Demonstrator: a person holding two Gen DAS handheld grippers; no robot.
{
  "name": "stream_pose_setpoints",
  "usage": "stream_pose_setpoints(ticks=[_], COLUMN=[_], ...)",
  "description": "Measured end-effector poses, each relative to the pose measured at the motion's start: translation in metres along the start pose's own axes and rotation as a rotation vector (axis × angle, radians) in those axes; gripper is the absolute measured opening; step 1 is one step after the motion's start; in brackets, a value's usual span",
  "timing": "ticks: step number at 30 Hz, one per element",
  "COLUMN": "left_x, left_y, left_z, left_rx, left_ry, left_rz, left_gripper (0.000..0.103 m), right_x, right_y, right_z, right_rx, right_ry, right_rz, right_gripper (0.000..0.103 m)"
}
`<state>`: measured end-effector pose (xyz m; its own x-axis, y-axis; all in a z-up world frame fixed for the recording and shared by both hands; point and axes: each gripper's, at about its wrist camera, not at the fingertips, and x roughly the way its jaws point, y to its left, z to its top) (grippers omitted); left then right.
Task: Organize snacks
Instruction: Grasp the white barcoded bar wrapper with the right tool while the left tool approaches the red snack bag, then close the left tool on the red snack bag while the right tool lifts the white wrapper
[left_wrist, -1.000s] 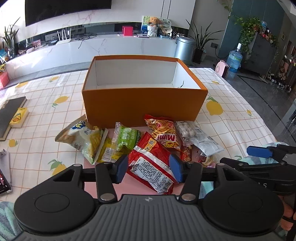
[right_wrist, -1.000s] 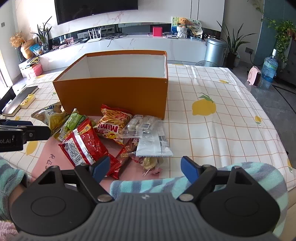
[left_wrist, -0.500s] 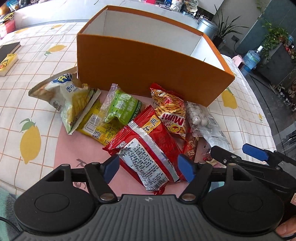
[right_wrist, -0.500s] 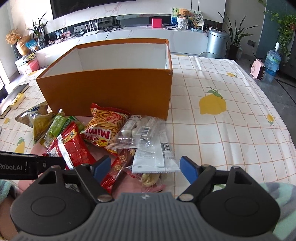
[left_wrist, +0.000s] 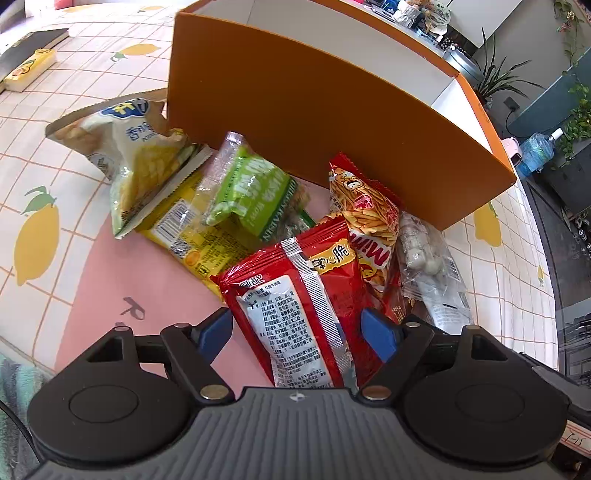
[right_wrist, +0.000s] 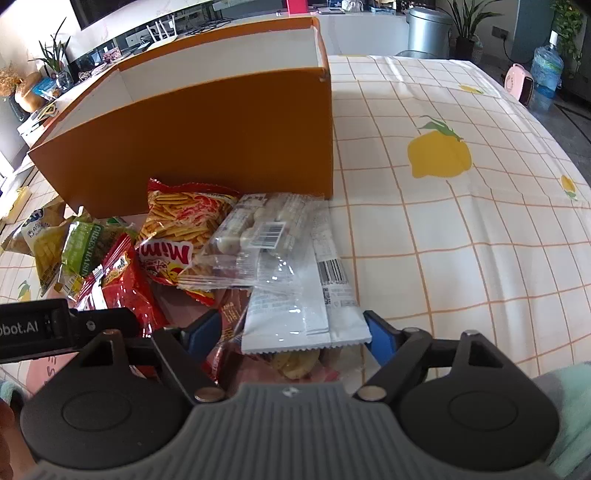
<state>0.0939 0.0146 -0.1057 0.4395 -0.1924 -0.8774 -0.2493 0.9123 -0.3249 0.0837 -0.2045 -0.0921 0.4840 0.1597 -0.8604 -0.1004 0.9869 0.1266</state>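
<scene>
Two grippers hang over a pile of snack bags on a table with a lemon-print cloth (right_wrist: 461, 229). The pile lies on a pink mat (left_wrist: 110, 280) near the table's front edge, right up against the front wall of a big orange box (left_wrist: 332, 122). The box is open on top, and what shows of its white inside looks bare.

The left gripper (left_wrist: 297, 332) has just been opening its jaws, and now they stand wide. A red bag (left_wrist: 299, 302) lies between its blue pads with its back side up (the side with the small print and a silver strip). The pads sit on each side of the bag, but they do not press it.

The right gripper (right_wrist: 293, 334) has just been closing its jaws a little, yet they are partly open. The bottom end of a white packet (right_wrist: 306, 306) lies between its pads. The right pad is just beside the packet's corner, and I cannot tell if it touches. Nothing is held.

A Mimi bag (left_wrist: 365, 221) of orange sticks lies next to the red bag, leaning at the box wall. A clear bag of pale balls (right_wrist: 255, 236) rests partly on top of it. On the left side of the pile lie a green bag (left_wrist: 251, 192), a yellow bag (left_wrist: 192, 236) under it, and a pale corn-snack bag (left_wrist: 136, 158) at the box's front left corner.
</scene>
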Motion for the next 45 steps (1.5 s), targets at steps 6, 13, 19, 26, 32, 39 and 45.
stream_pose_setpoints(ticks=[6,13,19,26,32,39,45], left_x=[0.005,0.012,0.004,-0.01,-0.026,-0.048,-0.064], left_y=[-0.009,-0.018,-0.02,-0.018,-0.02,-0.017,-0.021], left_z=[0.001,0.001,-0.004,-0.01,-0.017,-0.022,-0.027], left_rx=[0.021,0.059,0.111,0.16,0.204,0.236,0.26], left_ry=[-0.009,-0.018,-0.049,-0.083,-0.105,-0.134,-0.17], left_rz=[0.023,0.046,0.023,-0.012,-0.017,-0.031,-0.025], left_gripper=[0.096,0.098,0.078,0.067,0.063,0.061,0.061], right_x=[0.001,-0.002,-0.007,-0.018,-0.033,-0.061,-0.088], right_y=[0.002,0.003,0.002,0.004,0.002,0.004,0.004], right_z=[-0.003,-0.004,-0.006,-0.012,-0.02,-0.027,-0.035], right_rx=[-0.013,-0.03,-0.026,-0.041,-0.027,-0.041,-0.058], right_ry=[0.008,-0.009,-0.025,-0.05,-0.052,-0.087,-0.134], right_rz=[-0.008,-0.009,-0.002,0.004,0.048,0.06,0.059], right_gripper=[0.063,0.063,0.063,0.063,0.063,0.063,0.063])
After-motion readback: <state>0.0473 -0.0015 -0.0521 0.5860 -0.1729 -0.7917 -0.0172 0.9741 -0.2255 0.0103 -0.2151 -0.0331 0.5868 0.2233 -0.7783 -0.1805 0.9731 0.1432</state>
